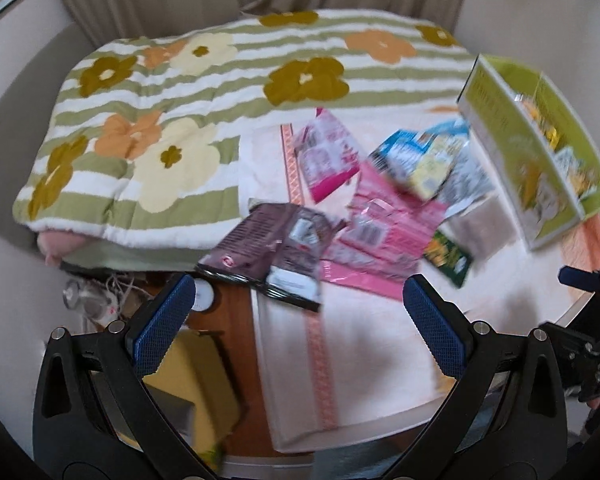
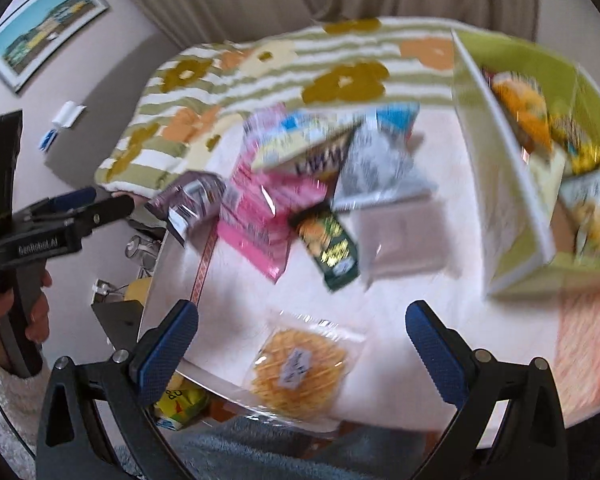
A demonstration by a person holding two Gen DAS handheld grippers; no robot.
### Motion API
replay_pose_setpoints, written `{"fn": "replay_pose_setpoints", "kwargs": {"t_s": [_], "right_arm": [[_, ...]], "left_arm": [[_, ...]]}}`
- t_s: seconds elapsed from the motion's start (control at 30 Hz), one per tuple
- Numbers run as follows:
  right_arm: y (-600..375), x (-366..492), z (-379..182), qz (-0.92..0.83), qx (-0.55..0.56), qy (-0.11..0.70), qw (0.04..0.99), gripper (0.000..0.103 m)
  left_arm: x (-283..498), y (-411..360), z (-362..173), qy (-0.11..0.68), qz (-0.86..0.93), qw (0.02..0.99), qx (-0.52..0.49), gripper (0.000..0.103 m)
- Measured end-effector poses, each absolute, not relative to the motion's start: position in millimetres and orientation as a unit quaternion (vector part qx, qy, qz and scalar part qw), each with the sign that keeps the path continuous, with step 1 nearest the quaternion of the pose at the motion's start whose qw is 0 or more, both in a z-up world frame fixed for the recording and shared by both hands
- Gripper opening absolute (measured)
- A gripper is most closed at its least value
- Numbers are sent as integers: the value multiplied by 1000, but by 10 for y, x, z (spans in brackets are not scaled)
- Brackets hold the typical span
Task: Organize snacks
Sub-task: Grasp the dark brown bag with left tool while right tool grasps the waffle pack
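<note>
Snack packs lie in a heap on the white table (image 1: 364,344): a dark purple pack (image 1: 276,248), pink packs (image 1: 380,232), a blue and yellow bag (image 1: 428,156), a dark green pack (image 2: 332,244) and a grey bag (image 2: 380,168). A clear bag of round golden crackers (image 2: 300,368) rests at the table's near edge. A green box (image 2: 540,152) at the right holds several snacks. My left gripper (image 1: 300,312) hovers open in front of the purple pack. My right gripper (image 2: 302,340) is open above the cracker bag. Both views are blurred.
A striped flower blanket (image 1: 180,112) covers the far side beyond the table. Left of the table, the floor holds a yellow object (image 1: 196,392) and cables. A person's hand holds the left gripper handle (image 2: 16,248) at the left. A framed picture (image 2: 44,28) hangs on the wall.
</note>
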State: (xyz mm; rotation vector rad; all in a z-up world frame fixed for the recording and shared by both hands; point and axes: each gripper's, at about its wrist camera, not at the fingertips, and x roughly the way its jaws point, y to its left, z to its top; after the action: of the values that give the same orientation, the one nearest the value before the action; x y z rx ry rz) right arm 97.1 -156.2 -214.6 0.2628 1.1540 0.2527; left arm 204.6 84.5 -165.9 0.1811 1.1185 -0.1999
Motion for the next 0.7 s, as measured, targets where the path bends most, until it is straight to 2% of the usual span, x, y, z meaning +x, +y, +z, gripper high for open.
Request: {"fn": "replay_pose_setpoints", "kwargs": {"t_s": [0.33, 0.7], "right_arm": [[-1257, 857, -2662, 45, 160, 598, 784, 103], [-1209, 877, -2914, 5, 157, 623, 766, 103]], "left_arm": [[2667, 847, -2308, 563, -140, 797, 170, 103], [2967, 693, -2833, 599, -170, 755, 203, 103]]}}
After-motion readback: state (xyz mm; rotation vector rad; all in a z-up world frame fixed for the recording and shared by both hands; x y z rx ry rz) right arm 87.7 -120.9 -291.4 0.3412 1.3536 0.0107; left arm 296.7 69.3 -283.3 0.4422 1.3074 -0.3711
